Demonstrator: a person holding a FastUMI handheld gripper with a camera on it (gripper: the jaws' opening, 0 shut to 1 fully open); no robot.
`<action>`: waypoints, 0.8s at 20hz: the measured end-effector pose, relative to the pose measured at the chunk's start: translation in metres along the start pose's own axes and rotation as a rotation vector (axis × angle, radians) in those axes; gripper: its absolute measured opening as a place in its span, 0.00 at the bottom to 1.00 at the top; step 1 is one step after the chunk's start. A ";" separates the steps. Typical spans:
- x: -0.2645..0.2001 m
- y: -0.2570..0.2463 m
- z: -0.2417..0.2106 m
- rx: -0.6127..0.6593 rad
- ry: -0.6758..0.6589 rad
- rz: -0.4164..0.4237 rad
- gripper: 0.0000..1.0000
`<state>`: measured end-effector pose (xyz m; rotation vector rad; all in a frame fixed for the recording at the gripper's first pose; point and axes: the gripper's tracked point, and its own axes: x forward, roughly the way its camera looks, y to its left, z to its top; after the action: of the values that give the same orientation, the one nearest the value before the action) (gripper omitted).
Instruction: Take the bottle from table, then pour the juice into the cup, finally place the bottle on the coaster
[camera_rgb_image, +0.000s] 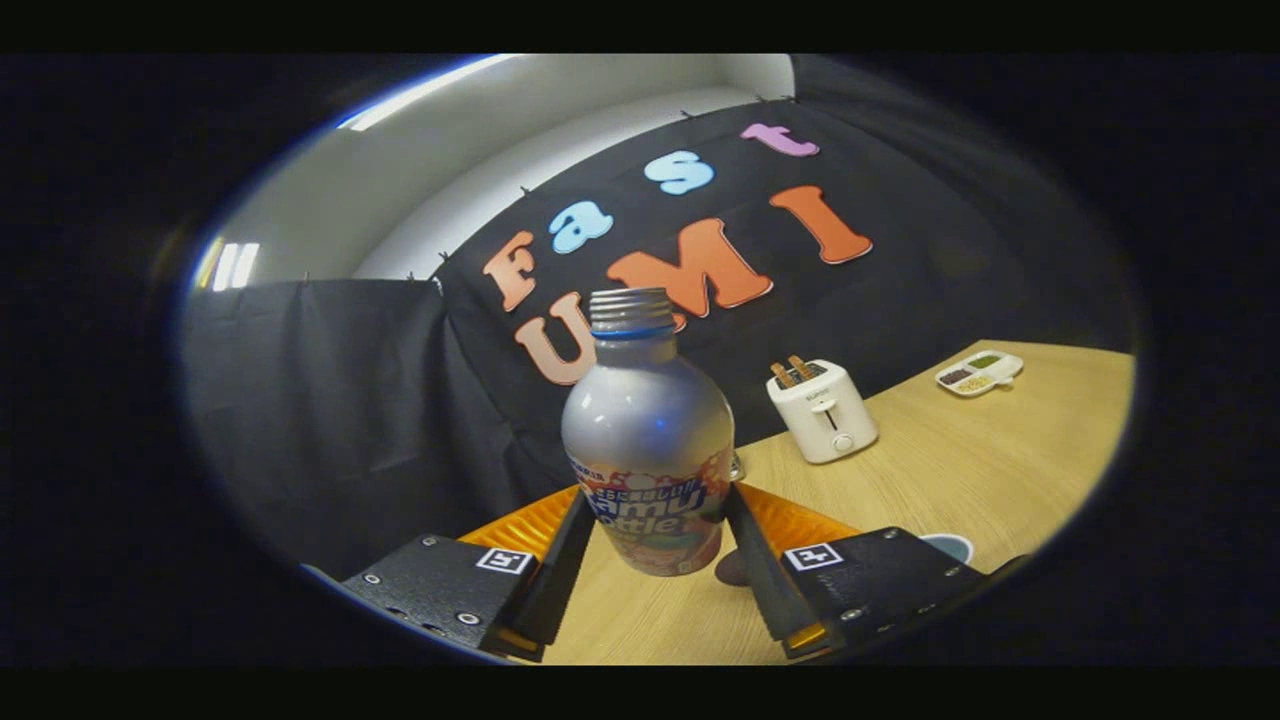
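Observation:
A silver bottle (648, 440) with a ribbed metal cap and a colourful label stands between my fingers, and both black fingers press on its lower body. My gripper (660, 500) is shut on it. The bottle's base shows above the wooden table (950, 470); I cannot tell whether it touches. Just past my right finger (757, 560) peeks the blue-rimmed cup (948, 545), mostly hidden. A dark round patch (731, 570), perhaps the coaster, lies between the bottle's base and that finger.
A white toaster (822, 410) with two slices in it stands on the table beyond the bottle to the right. Further back lies a small white divided dish (979, 372). An orange ribbed surface (530, 525) shows behind both fingers. Black cloth walls close off the back.

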<state>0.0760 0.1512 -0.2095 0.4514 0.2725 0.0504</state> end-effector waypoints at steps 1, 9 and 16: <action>0.005 0.002 -0.004 -0.019 0.010 -0.001 0.76; 0.037 -0.025 -0.036 -0.295 0.063 -0.114 0.76; 0.068 -0.033 -0.071 -0.385 0.119 -0.137 0.76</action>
<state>0.1216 0.1592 -0.3021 0.0460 0.4005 -0.0052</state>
